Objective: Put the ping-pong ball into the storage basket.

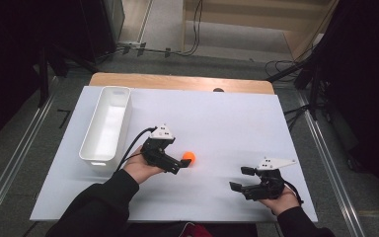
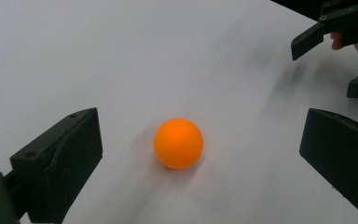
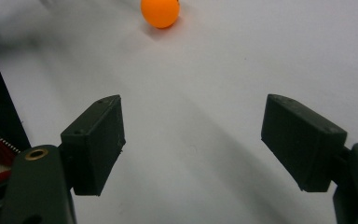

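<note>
1. Orange ball (image 1: pixel 189 158) = landmark; lies on the white sheet (image 1: pixel 227 123) covering the table, about mid-sheet. It's round, so no long axis & no pointing direction to read.
2. Nearest to person: right gripper (image 1: pixel 242 178), well apart from ball, toward the person's right & nearer the sheet's front edge. Jaws spread wide, nothing between them; in the right gripper view ball (image 3: pixel 160 12) sits far ahead, top cut by the frame edge.
3. Left gripper (image 1: pixel 183 165) is right at the ball. In the left gripper view the jaws stand wide apart w/ ball (image 2: pixel 178 143) between them, touching neither; sheet shows on both sides.
4. High view: left gripper's body covers part of the ball's near-left side, so contact is hard to judge from there.
5. Farther left of ball: white bin (image 1: pixel 106 123), long side running away from the person; inside too washed out to make out.
6. Farthest: wooden table edge (image 1: pixel 177 81) beyond the sheet.
</note>
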